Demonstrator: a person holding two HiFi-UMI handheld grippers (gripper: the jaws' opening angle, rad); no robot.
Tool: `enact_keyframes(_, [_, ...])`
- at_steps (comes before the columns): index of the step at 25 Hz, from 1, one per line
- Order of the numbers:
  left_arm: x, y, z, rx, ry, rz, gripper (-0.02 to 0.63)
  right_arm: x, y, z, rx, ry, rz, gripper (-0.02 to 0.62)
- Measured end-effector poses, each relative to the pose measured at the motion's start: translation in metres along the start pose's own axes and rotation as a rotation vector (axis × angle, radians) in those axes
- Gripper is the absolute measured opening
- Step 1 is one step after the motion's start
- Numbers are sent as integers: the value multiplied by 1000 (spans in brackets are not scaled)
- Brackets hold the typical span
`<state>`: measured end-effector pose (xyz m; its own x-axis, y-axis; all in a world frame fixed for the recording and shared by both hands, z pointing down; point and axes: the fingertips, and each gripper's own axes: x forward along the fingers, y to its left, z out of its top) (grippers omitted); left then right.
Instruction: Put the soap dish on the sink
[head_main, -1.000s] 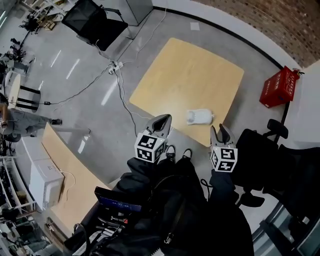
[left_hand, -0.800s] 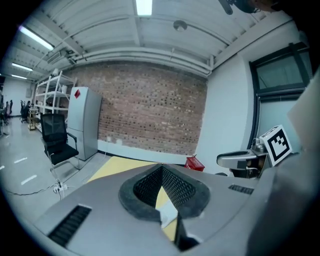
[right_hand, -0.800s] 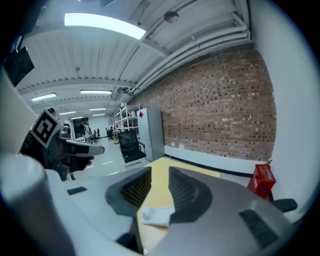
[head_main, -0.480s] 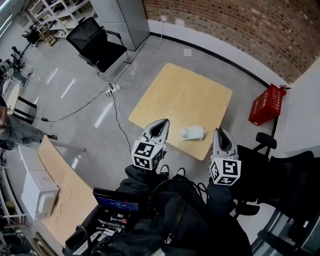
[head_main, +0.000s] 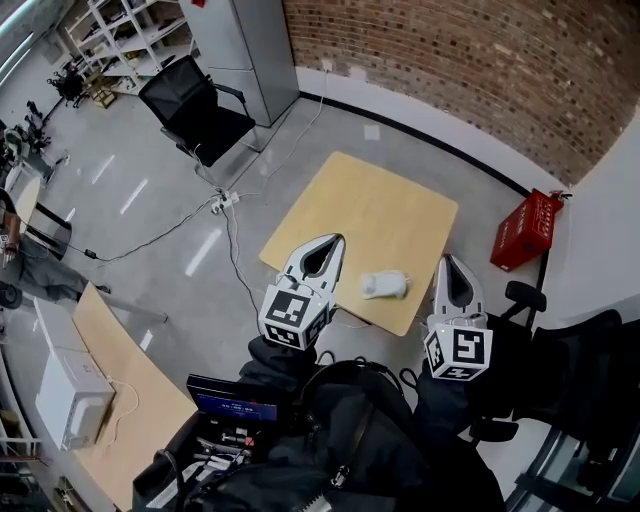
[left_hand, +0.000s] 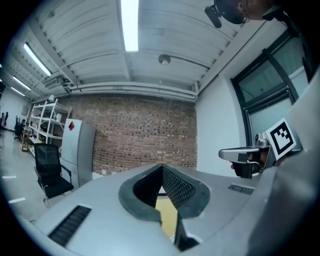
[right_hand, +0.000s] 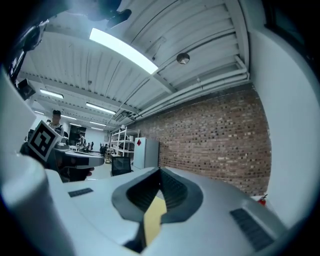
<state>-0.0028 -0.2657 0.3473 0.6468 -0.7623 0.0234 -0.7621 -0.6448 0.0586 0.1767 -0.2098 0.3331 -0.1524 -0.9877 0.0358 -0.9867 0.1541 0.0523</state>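
A small white soap dish (head_main: 384, 285) lies near the front edge of a square wooden table (head_main: 365, 205), alone on its top. No sink shows in any view. My left gripper (head_main: 322, 243) is raised in front of me, left of the dish and well above the table, shut and empty. My right gripper (head_main: 447, 262) hangs to the dish's right, beyond the table's corner; its jaws have just closed with nothing between them. In the left gripper view my left gripper (left_hand: 161, 167) points level at a brick wall. In the right gripper view my right gripper (right_hand: 160, 171) does the same.
A black office chair (head_main: 195, 115) and a grey cabinet (head_main: 255, 45) stand beyond the table on the left. A red crate (head_main: 527, 228) sits by the wall at right. Cables (head_main: 225, 205) cross the floor. A long desk (head_main: 125, 365) with a white box (head_main: 65, 385) is lower left.
Both grippers have risen and now point level. The right gripper's jaws, apart a second ago, have come together. The head view has tilted up, showing more of the brick wall.
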Motion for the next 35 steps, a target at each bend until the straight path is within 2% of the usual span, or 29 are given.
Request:
enact_keyframes(6, [-1,-4,11,9,-23,-19,0,-5,3,23,-12,-47,-9,6])
enact_keyframes(14, [-1,-5,12,16,-31,-25,0,-7,8,32,-25,-71,-6,6])
enact_keyframes(35, [0,-3,-1,17,7,-21,0,-5,10,27,-4,-66,8,5])
